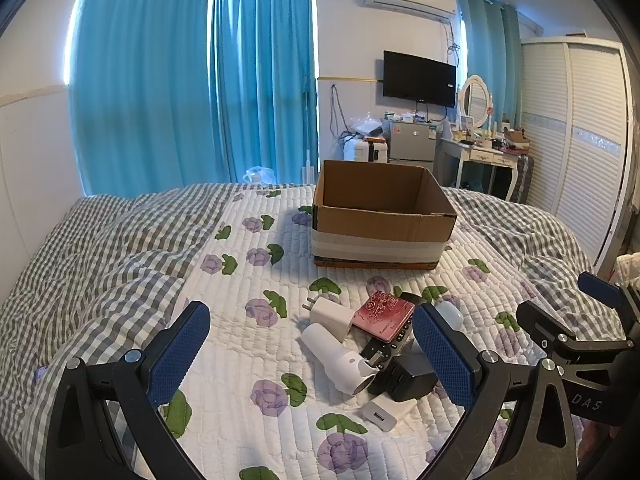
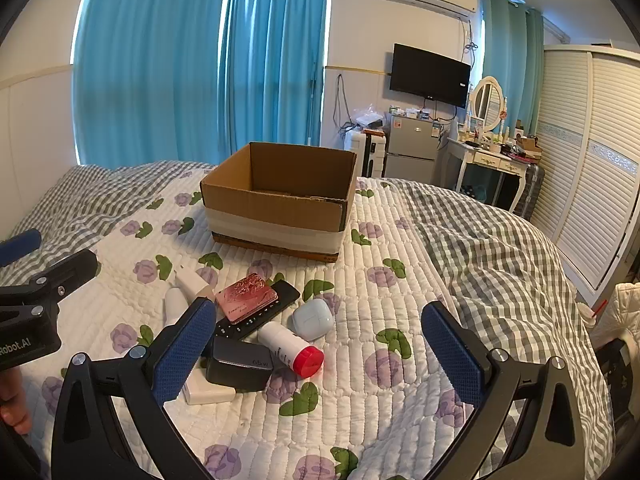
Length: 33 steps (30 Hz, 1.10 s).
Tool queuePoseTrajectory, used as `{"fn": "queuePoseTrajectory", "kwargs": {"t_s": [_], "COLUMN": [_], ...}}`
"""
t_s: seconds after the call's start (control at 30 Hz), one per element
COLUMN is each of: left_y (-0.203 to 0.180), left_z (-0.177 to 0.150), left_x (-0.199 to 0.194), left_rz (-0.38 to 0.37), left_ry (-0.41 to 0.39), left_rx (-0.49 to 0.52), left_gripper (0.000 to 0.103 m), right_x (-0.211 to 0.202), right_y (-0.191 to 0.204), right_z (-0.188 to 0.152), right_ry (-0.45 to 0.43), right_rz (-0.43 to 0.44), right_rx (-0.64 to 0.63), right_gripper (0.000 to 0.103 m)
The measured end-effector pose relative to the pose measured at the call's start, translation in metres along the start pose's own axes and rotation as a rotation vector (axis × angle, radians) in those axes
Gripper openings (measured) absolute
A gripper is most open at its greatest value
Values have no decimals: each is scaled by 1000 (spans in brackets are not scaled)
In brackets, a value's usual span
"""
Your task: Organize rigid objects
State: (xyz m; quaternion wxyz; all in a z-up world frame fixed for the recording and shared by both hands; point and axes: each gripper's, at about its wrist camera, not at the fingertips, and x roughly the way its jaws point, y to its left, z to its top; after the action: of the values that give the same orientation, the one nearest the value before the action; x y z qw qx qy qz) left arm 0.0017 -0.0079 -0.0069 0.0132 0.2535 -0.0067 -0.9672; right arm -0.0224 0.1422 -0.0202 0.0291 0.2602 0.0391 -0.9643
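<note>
Both hand-held grippers, left [image 1: 311, 356] and right [image 2: 320, 354], are held released (nothing grasped). A clutter pile [image 2: 256, 328] is seen just ahead, the box [image 2: 280, 196] beyond it.

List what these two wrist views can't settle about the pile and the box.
- Brown cardboard box floor: near wall blocks it in both views.
- Black remote: mostly under the pink patterned case.
- White flat charger: right view, partly behind the right gripper finger.
- Text on the red-capped white bottle: too small.
</note>
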Motion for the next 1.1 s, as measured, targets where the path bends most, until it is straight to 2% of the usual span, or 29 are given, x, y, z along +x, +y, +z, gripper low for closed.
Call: {"fn": "queuePoseTrajectory", "kwargs": {"t_s": [1.1], "left_y": [-4], "left_z": [3], "left_x": [-1], "left_rz": [-19], "left_ry": [7], "left_rx": [6], "left_gripper": [103], "right_x": [1], "right_y": [5], "right_z": [3], "right_ry": [10], "right_rz": [3], "right_rx": [-20], "right_gripper": [103]}}
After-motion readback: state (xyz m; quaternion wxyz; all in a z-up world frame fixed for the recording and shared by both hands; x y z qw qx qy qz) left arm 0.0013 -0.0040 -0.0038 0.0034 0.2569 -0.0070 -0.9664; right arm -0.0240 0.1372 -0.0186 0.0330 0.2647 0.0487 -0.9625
